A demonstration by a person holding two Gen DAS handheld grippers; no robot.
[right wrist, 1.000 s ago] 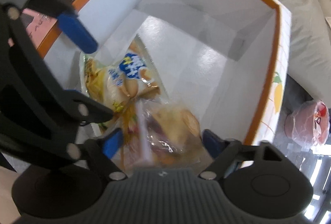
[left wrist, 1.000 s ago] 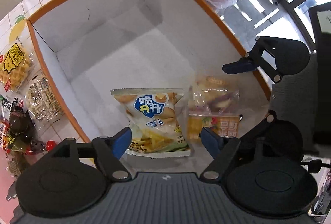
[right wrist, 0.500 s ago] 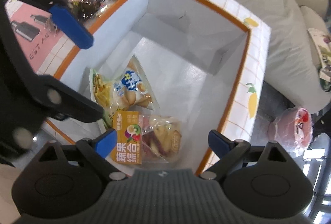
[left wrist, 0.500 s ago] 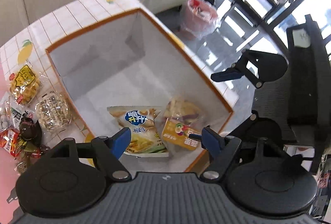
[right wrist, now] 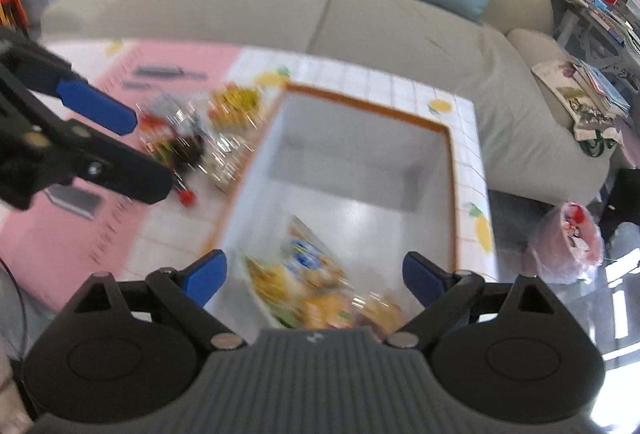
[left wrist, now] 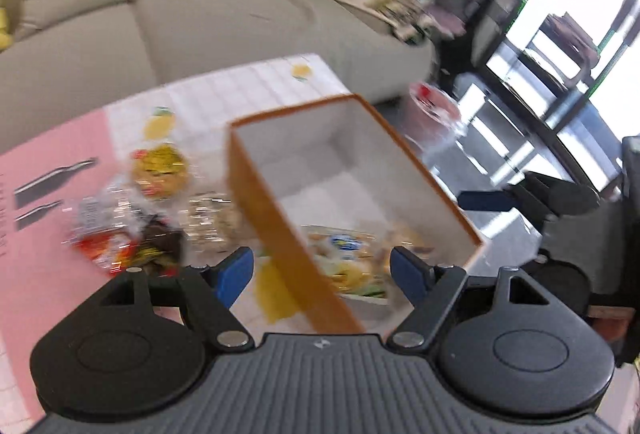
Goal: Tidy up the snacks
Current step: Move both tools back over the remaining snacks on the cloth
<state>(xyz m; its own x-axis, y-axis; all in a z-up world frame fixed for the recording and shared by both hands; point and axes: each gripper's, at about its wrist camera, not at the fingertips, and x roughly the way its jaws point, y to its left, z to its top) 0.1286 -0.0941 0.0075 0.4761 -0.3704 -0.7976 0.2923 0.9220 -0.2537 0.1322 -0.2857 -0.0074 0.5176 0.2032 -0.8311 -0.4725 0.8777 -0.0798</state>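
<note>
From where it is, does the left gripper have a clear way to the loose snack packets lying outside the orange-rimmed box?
Probably yes. The left gripper is empty with jaws open, and the loose snack packets lie uncovered on the tiled tabletop, left of the orange-rimmed white box. Nothing visible stands between them; blur hides the individual packets.

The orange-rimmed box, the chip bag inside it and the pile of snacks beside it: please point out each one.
orange-rimmed box (right wrist: 451,169): right wrist view, on its right rim.
chip bag (right wrist: 308,268): right wrist view, on its blurred front.
pile of snacks (left wrist: 132,230): left wrist view, on the middle wrappers.
</note>
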